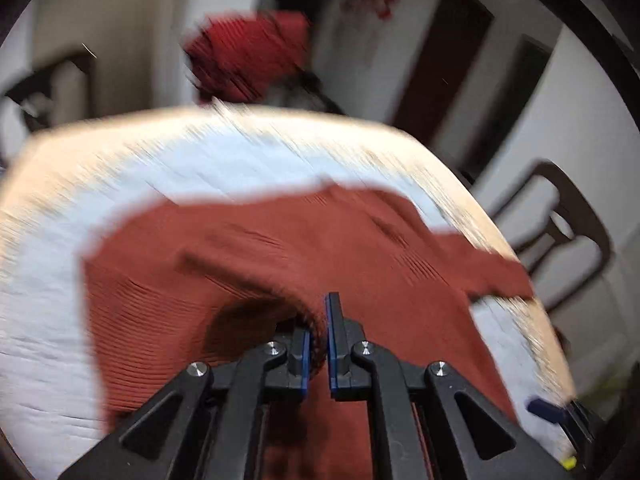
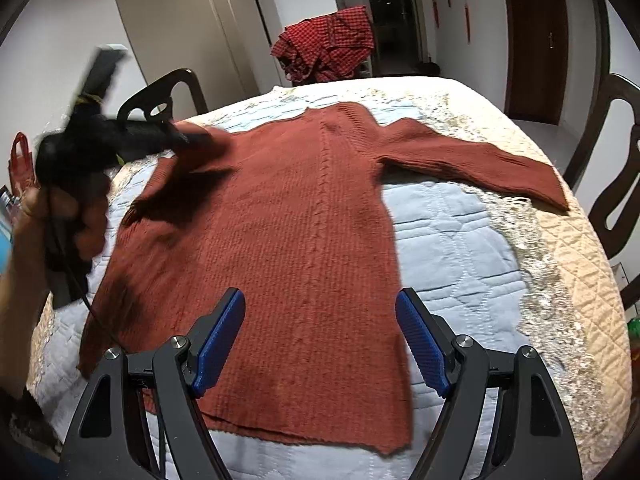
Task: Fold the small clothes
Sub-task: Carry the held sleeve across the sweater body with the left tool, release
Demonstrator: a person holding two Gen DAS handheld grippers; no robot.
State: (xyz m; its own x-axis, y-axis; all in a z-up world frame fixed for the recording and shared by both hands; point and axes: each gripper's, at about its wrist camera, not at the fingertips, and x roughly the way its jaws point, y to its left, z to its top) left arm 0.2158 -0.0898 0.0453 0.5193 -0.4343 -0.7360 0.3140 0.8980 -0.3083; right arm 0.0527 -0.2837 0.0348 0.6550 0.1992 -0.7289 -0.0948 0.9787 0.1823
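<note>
A rust-red knitted sweater (image 2: 288, 216) lies flat on the quilted table, neck toward the far side, its right sleeve (image 2: 480, 160) stretched out to the right. My left gripper (image 1: 318, 340) is shut on the left sleeve's cuff (image 1: 316, 336) and lifts it over the body of the sweater (image 1: 280, 248); that view is blurred by motion. In the right wrist view the left gripper (image 2: 192, 136) shows at the left, held by a hand, with the left sleeve folded under it. My right gripper (image 2: 320, 336) is open and empty above the sweater's hem.
The table has a light blue quilt (image 2: 460, 248) over a cream cover (image 2: 580, 264). A red checked cloth (image 2: 328, 48) is piled past the far edge. Dark wooden chairs stand at the far left (image 2: 160, 100) and at the right (image 2: 616, 160).
</note>
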